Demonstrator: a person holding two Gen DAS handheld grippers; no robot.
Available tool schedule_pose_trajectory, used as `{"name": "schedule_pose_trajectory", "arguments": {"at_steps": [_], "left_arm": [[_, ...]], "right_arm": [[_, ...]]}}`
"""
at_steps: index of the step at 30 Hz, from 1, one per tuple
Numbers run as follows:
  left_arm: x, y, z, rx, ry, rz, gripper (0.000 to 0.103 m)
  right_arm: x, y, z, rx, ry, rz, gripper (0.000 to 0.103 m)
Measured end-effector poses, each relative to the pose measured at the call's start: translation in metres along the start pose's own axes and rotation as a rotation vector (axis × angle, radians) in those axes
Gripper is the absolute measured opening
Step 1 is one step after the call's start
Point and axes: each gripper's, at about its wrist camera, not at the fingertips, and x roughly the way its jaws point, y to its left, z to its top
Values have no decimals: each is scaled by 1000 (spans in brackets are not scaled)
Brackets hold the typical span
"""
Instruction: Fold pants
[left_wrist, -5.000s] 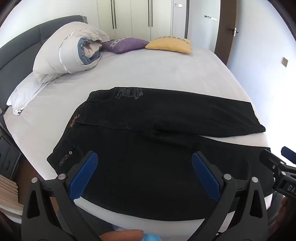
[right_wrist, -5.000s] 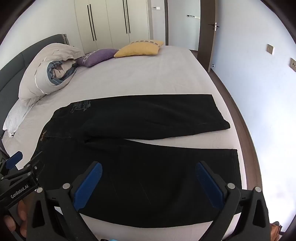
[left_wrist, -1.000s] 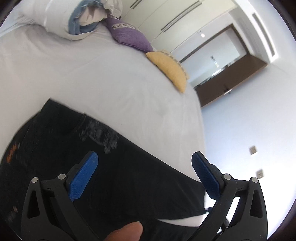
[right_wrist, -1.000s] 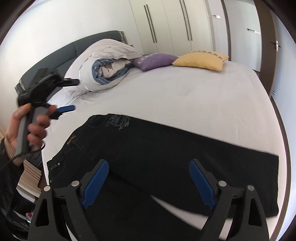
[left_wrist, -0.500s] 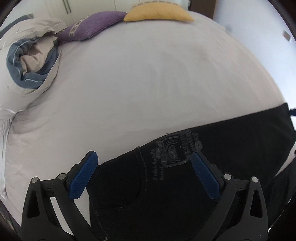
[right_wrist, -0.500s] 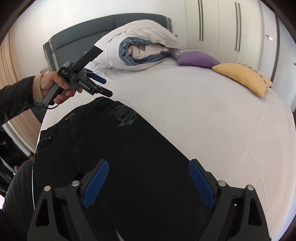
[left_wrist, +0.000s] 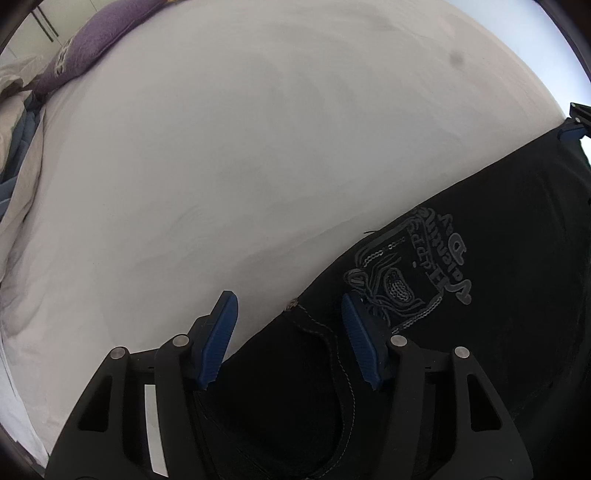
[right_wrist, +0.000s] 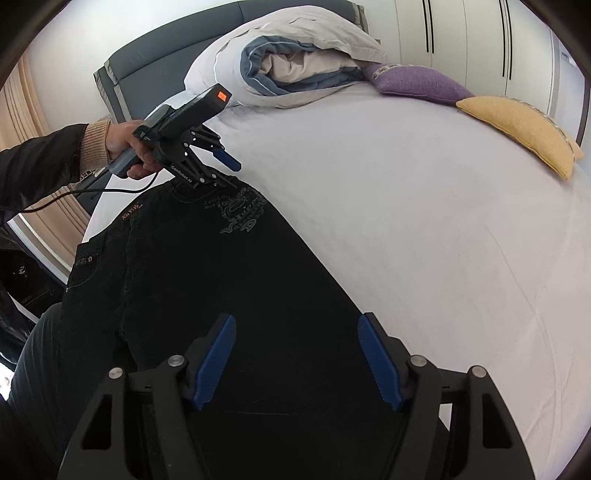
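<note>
Jaws of the left gripper (left_wrist: 290, 341), half-closed and just now narrowing, straddle the far waistband corner of the black jeans (left_wrist: 461, 332) without pinching it, one pad over the white bedsheet (left_wrist: 258, 147). Jaws of the right gripper (right_wrist: 297, 363), also narrowing, hover fairly wide above the far leg. Long axis runs from left jaws to right; each hand is nearer its own end.

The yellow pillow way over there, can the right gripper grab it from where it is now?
Probably not yet. The right gripper hangs open over the black pants, and the yellow pillow lies far across the bare sheet. Nothing blocks the way, though.
</note>
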Motion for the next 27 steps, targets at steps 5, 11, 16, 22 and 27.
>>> {"name": "schedule_pose_trajectory", "arguments": {"at_steps": [5,11,16,22,27], "left_arm": [[15,3,3,-25,23,6,51],[16,-17,1,21,-4,45,14],[-6,-12,-17,-54,-122,49,10],[-27,-33,-38,-36,-206,102,9],[-66,-31,-54,-53,-270,103,9]], "right_arm": [[11,0,5,-2,17,9,66],[26,2,16,-18,37,12,60],[35,-2,28,-36,66,3,56],[54,-17,46,-7,85,2,43],[75,-11,63,-31,114,21,41]]}}
